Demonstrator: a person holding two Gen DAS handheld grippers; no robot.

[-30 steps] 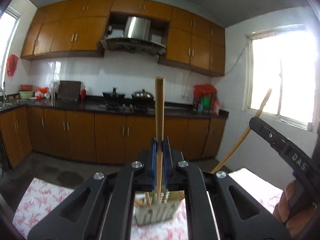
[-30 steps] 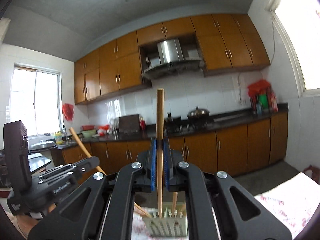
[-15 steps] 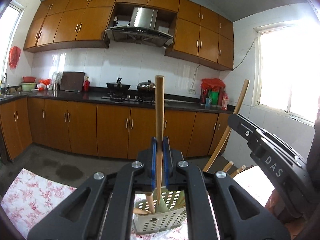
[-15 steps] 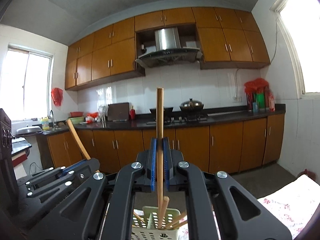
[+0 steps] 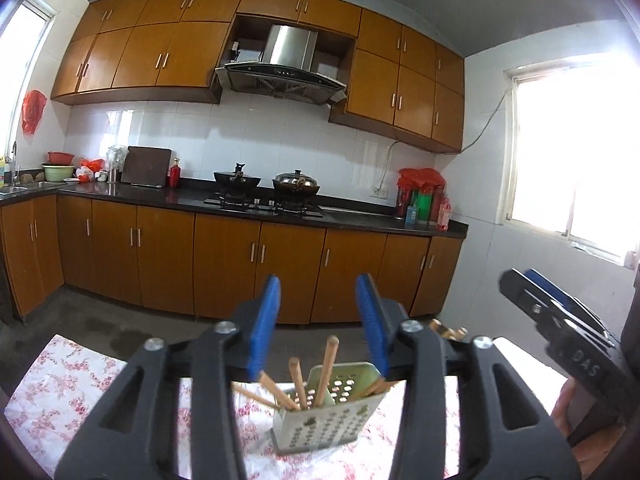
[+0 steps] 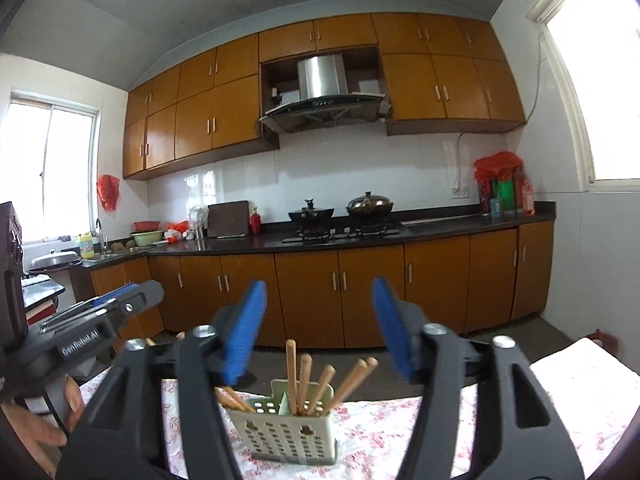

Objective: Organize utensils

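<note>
From my left tongs' camera, my left tongs point(image 5: 318, 320) have just been opening and their blue pads hold nothing. The pale perforated chopstick holder point(image 5: 328, 412) stands on the floral tablecloth point(image 5: 68, 376) just below and ahead of the gap between the pads, with wooden chopsticks point(image 5: 326, 368) standing in it and several leaning out to my left. My right tongs point(image 5: 560, 332) sit off to the right, close by. I think the risk here is that if I drop lower or pull back carelessly, a pad catches the tallest stick and tips the light holder over.

From my right tongs' camera, my right tongs point(image 6: 318, 332) have likewise been spreading and are empty. The chopstick holder point(image 6: 284, 428) is directly below and ahead, with chopsticks point(image 6: 304, 384) fanned out, two slanting toward my right pad. My left tongs point(image 6: 100, 308) crowd in from the left. The slanting sticks look easiest to snag, and the two tongs could knock each other above the holder.
</note>
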